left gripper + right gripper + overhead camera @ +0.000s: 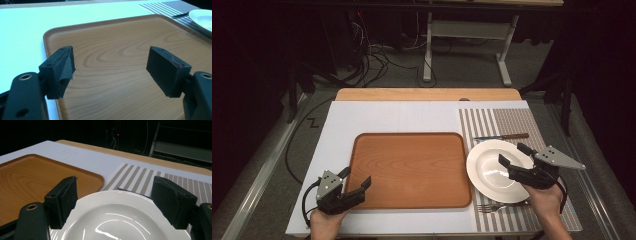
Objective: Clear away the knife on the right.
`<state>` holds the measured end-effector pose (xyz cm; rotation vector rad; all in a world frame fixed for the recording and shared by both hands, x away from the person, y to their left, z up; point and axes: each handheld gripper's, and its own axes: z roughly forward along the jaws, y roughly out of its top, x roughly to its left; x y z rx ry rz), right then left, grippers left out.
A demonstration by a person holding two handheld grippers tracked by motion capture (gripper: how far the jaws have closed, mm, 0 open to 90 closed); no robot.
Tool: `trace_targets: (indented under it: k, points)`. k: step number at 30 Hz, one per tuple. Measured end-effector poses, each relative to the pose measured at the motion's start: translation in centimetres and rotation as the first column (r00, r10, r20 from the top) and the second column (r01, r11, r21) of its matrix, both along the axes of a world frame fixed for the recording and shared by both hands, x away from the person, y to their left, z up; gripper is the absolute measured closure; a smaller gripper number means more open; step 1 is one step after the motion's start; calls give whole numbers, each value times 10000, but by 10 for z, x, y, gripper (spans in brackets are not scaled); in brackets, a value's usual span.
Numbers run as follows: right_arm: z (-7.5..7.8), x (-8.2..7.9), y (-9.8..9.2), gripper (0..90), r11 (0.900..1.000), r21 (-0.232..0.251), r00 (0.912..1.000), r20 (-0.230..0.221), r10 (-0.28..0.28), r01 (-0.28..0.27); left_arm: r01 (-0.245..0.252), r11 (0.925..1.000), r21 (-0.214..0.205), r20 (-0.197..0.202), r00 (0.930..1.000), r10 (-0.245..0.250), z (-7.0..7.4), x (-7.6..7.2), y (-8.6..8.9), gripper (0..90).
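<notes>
A white board [392,117] covers the wooden table [427,94], whose far edge stays exposed. A striped placemat [512,120] lies flat on the right part of the board, with broad stripes on its left portion and a finer pattern on its right. A knife [502,136] lies crosswise on the placemat, brown handle to the right. A fork [492,206] lies near the placemat's near edge, tines pointing left. Beyond the table, cables [372,60] lie on the floor beside a white metal stand [467,30].

The left black two-jaw gripper [358,181] is hovering near the table's front-left corner, jaws gaping; the right black two-jaw gripper [513,154] is hovering by its right edge, jaws parted.
</notes>
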<state>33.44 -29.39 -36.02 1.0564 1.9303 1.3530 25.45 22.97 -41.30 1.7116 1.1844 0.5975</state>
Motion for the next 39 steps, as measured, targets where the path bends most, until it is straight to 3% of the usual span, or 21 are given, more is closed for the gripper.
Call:
trace_targets:
  k: [9,13,28,39]
  points:
    - [1,13,5,233,9997,-139,9997,-131,-191,189,46,10000,25,-36,10000,-46,0,0,0,237]
    - [1,21,4,250,9989,-91,9977,-485,-470,466,48,10000,33,-37,10000,-48,0,0,0,237]
    - [4,44,4,252,9969,-256,9949,-663,-760,745,63,10000,43,-67,10000,-63,0,1,-1,237]
    - [6,65,3,282,9894,-912,9861,-1110,-1233,1134,77,9999,69,-88,9999,-76,-1,1,-1,237]
